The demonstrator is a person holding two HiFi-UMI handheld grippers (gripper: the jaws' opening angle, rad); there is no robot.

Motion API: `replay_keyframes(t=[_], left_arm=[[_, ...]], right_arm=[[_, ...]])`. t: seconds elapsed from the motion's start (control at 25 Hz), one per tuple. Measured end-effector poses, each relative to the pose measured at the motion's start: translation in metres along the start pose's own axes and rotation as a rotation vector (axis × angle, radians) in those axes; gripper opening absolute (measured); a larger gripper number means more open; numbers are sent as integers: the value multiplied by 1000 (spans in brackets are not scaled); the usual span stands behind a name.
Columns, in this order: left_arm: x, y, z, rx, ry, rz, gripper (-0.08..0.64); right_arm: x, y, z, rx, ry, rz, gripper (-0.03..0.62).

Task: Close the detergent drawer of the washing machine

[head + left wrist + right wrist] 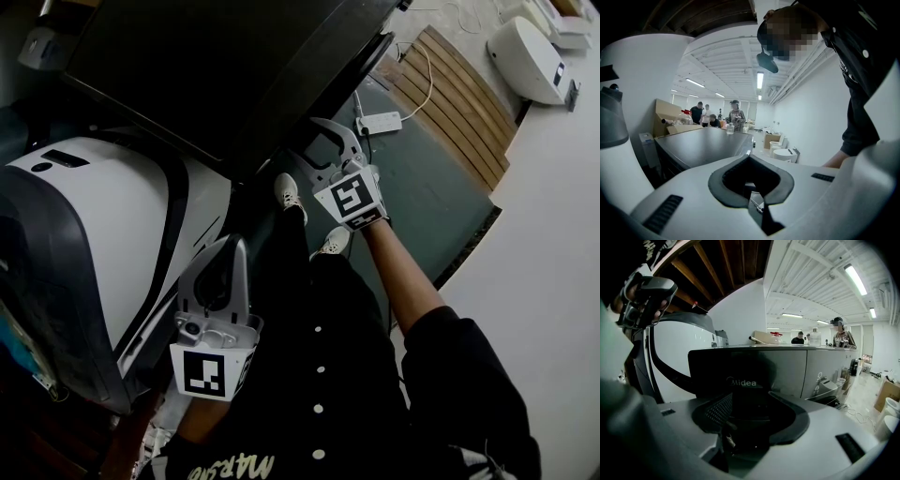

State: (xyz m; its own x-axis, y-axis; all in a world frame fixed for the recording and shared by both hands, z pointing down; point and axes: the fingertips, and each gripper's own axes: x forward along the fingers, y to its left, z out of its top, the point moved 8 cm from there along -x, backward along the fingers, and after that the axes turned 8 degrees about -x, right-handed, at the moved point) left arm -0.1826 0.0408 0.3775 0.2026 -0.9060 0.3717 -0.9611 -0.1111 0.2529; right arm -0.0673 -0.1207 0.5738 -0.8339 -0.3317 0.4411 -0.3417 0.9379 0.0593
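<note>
The dark washing machine (216, 66) fills the top of the head view. In the right gripper view its dark front panel (754, 371), marked Midea, stands close ahead. I cannot tell whether the detergent drawer sticks out. My right gripper (319, 127) is at the machine's lower edge with its jaws together and nothing between them (750, 401). My left gripper (228, 246) hangs lower, beside a white and grey appliance (84, 216), also shut and empty (750, 159). The left gripper view looks across the machine's flat dark top (708, 145).
A white power strip (380, 122) with a cable lies on the dark floor mat near wooden slats (459, 103). A white toilet (530, 56) stands at the top right. The person's shoes (289, 192) are under the machine's edge. Several people stand far behind the machine (736, 110).
</note>
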Motion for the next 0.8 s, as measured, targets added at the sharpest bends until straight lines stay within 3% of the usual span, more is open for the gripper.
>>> replay_keyframes(t=[0.28, 0.36, 0.52, 0.8], left_arm=[[1, -3, 5, 12, -10, -18, 15], [1, -3, 11, 34, -37, -24, 15], [2, -5, 20, 50, -80, -33, 15], [5, -18, 32, 72, -111, -66, 15]], right_arm=[[-1, 0, 0, -1, 23, 3, 224], [-6, -4, 0, -7, 35, -9, 168], [-27, -16, 5, -3, 27, -28, 161], [-83, -30, 35, 17, -46, -68, 62]])
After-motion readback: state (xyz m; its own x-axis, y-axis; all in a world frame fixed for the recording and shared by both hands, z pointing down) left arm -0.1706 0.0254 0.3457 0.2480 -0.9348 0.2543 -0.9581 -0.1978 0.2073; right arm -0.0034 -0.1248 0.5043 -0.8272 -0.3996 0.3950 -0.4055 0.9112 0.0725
